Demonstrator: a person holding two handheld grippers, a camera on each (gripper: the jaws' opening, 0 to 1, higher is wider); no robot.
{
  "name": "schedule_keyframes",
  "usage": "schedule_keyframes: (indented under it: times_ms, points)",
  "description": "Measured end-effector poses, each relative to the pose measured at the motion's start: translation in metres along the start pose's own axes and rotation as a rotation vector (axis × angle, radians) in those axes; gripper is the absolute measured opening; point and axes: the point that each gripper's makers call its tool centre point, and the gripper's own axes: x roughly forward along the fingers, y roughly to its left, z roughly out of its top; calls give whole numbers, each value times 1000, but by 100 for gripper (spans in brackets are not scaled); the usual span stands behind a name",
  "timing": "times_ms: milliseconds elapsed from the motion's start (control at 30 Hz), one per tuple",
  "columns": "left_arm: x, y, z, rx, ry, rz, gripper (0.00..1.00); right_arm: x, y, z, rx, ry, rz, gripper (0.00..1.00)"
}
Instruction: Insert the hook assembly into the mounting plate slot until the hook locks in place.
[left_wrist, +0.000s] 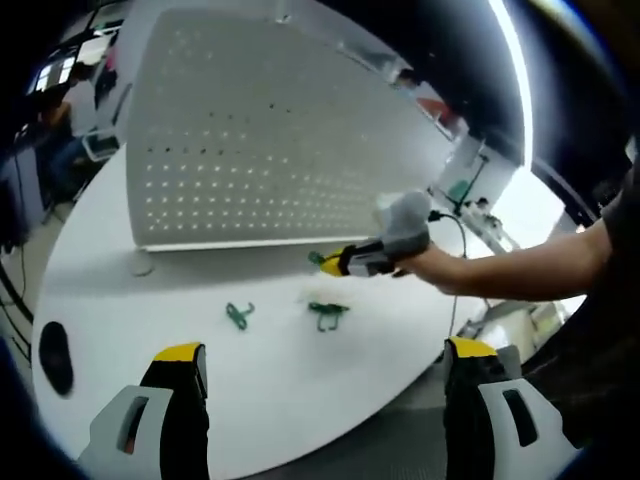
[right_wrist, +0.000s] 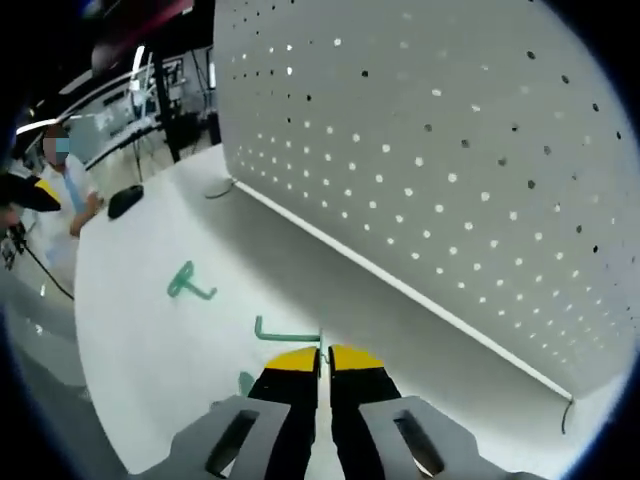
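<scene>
Above table (left_wrist: 300, 390) | left tool (left_wrist: 325, 370) wide open, empty | right tool (right_wrist: 322, 360) clamped on green hook (right_wrist: 285, 333)

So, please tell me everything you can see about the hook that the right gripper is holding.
The hook is a thin green piece, plastic or coated wire by its look, with a straight shank and a short bent end at the far tip. It lies about level, sticking out sideways from the shut jaws of the right gripper, which pinch its other end. It is held above the white table, in front of the pegboard, not yet in any hole. In the left gripper view it shows as a green tip.
</scene>
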Motion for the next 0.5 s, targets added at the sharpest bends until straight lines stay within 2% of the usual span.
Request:
schedule_keyframes:
  times_ms: [300,500]
  points:
    - [-2,-8,3,26,-12,-9,100,-29,-4,18,1,-65,-22,1]
    - [-3,-12,5,43,-18,-19,100,-44,-10,18,14,-79,-45,1]
